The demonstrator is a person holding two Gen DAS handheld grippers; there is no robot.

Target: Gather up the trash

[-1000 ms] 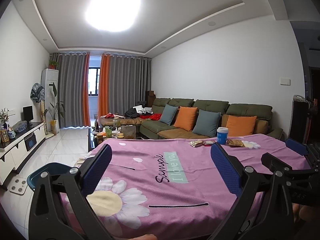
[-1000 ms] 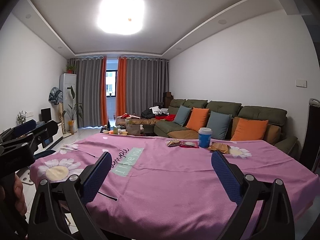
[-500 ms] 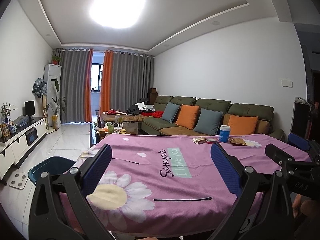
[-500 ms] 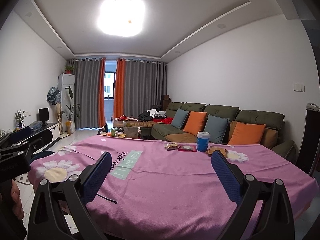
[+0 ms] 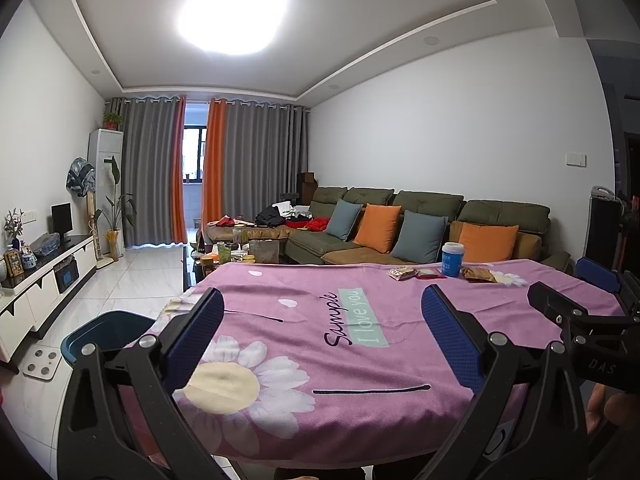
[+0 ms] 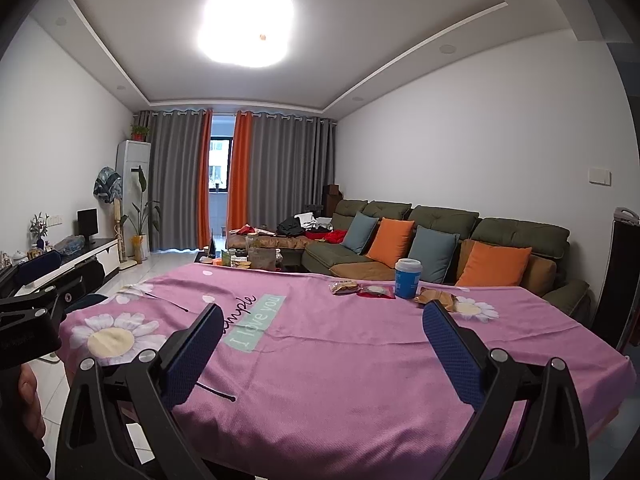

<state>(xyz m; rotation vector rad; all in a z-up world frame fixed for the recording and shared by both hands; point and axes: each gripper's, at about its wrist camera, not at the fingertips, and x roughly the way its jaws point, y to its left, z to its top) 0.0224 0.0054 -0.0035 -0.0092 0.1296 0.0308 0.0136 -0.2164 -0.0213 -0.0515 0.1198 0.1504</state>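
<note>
A blue paper cup (image 6: 407, 278) stands at the far side of the pink flowered tablecloth (image 6: 340, 344). Beside it lie snack wrappers: a brown one (image 6: 344, 287) and a red one (image 6: 377, 291) on its left, a crumpled brown one (image 6: 436, 297) on its right. The cup (image 5: 452, 259) and wrappers (image 5: 404, 273) also show in the left wrist view. A dark teal bin (image 5: 105, 335) stands on the floor left of the table. My left gripper (image 5: 322, 330) and right gripper (image 6: 323, 340) are open and empty over the near table edge, far from the trash.
A green sofa (image 6: 448, 240) with orange and blue cushions runs behind the table. A cluttered coffee table (image 6: 256, 258) stands beyond the far edge. A white TV cabinet (image 5: 40, 280) lines the left wall. A scale (image 5: 39, 364) lies on the tiled floor.
Both grippers have pulled back and risen slightly from the table, so more of the tablecloth's near edge shows. Both stay open and empty.
</note>
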